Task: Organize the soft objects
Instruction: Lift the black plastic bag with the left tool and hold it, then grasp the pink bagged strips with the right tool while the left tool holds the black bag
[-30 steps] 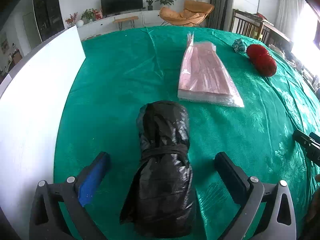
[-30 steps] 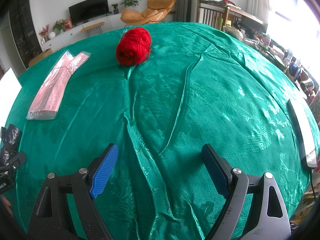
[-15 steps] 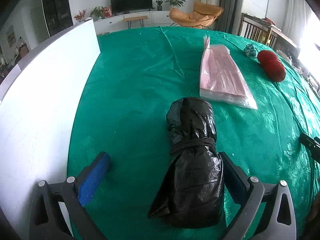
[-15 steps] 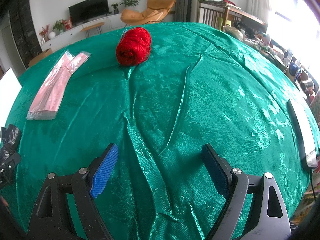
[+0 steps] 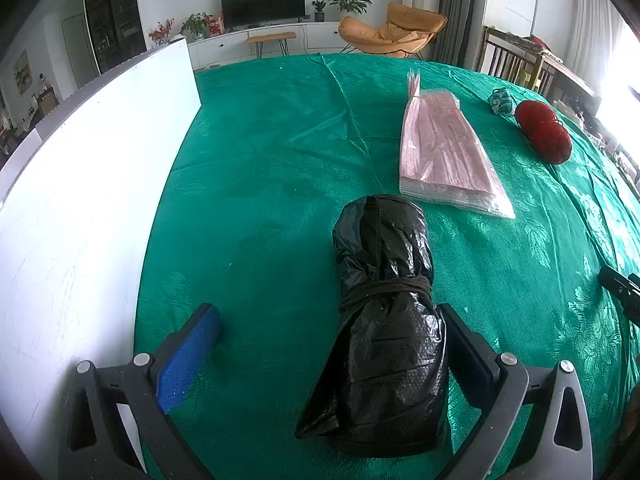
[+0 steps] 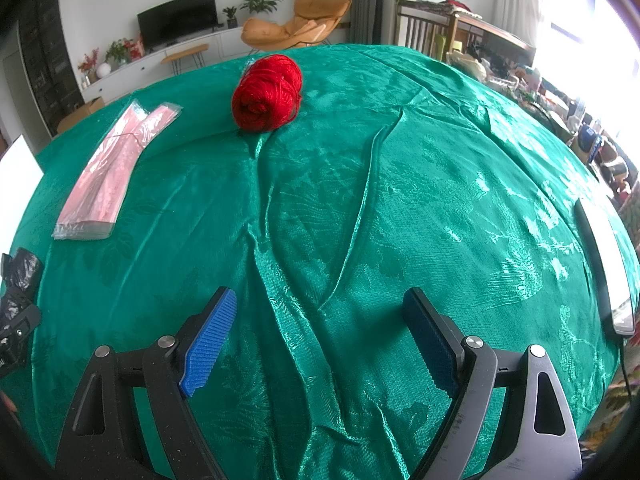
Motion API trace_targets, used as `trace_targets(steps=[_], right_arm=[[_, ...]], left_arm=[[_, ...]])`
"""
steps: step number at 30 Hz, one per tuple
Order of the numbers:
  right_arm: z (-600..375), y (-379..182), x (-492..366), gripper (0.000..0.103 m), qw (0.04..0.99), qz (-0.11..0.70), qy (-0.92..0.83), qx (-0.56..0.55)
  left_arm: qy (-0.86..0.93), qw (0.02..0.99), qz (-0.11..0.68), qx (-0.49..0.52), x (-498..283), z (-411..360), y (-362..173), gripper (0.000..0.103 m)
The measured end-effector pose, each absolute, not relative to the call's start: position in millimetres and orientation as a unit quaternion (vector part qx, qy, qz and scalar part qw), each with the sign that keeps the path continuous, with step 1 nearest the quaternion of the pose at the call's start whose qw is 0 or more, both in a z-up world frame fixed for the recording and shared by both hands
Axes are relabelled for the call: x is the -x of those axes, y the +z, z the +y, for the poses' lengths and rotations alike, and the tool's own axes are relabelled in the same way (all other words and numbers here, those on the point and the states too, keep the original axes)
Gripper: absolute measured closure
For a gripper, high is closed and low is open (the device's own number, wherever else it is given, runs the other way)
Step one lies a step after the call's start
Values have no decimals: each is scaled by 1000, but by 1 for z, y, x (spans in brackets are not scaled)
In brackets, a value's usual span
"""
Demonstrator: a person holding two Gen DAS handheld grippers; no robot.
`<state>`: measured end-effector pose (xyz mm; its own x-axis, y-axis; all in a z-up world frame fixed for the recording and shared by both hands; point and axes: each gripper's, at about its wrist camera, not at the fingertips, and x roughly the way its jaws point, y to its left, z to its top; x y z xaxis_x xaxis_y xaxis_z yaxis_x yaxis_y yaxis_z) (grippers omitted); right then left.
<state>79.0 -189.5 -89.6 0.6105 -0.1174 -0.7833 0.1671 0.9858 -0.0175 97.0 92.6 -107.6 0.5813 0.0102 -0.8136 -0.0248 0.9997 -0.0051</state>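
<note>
Green patterned satin tablecloth (image 5: 280,168) covers the whole table, creased in long folds in the right wrist view.

Left gripper (image 5: 332,328): jaws spread wide. Black plastic bag bundle tied round its middle with dark cord (image 5: 388,300) lies on the cloth between the fingers, lengthwise, off to the right side of the gap. Right finger touches or nearly touches the bundle's near half; blue-padded left finger (image 5: 188,356) stands well apart from it. Not gripped.

Far right of the bundle: flat clear packet of pink folded sheets (image 5: 444,152), near end just beyond the bundle's far end. Further right, a red ball of yarn (image 5: 544,132), with a small teal-and-white yarn ball (image 5: 501,101) just beside it on the far side.

Tall white board (image 5: 80,200) stands along the left edge of the table.

Right gripper (image 6: 320,328): jaws wide apart, nothing between them, only bare cloth below. Red yarn sits far ahead, slightly left; pink packet at far left; black bundle only just showing at the left edge. A white strip-shaped object (image 6: 604,264) lies at the right edge of the table; cannot tell what it is.
</note>
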Motion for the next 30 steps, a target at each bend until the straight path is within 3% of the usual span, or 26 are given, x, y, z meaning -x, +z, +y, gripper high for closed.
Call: trace_targets(steps=[7,11,16,21,27,30], right_arm=[[-191,-87,-80,17,895,437,-78,-37],[-176,-57,-109,16,897,431,-22,-95],[-97,-48,-201,16,852,505,86,-105],[-43,-80,-261,17,821,559,62,-101],[10,-96,-254,15,835,538,88,74],[-1,-97,-242,24,842,523,104,81]], left_arm=[[10,889,457,8,-97,93,-108,0],[10,889,457,8,-97,93,-108,0],[10,889,457,8,-96,93,-108,0],[10,889,457,8,-96,93,-108,0],[11,889,457,8,-96,93,-107,0],[11,889,457,9,-95,92,-106,0]])
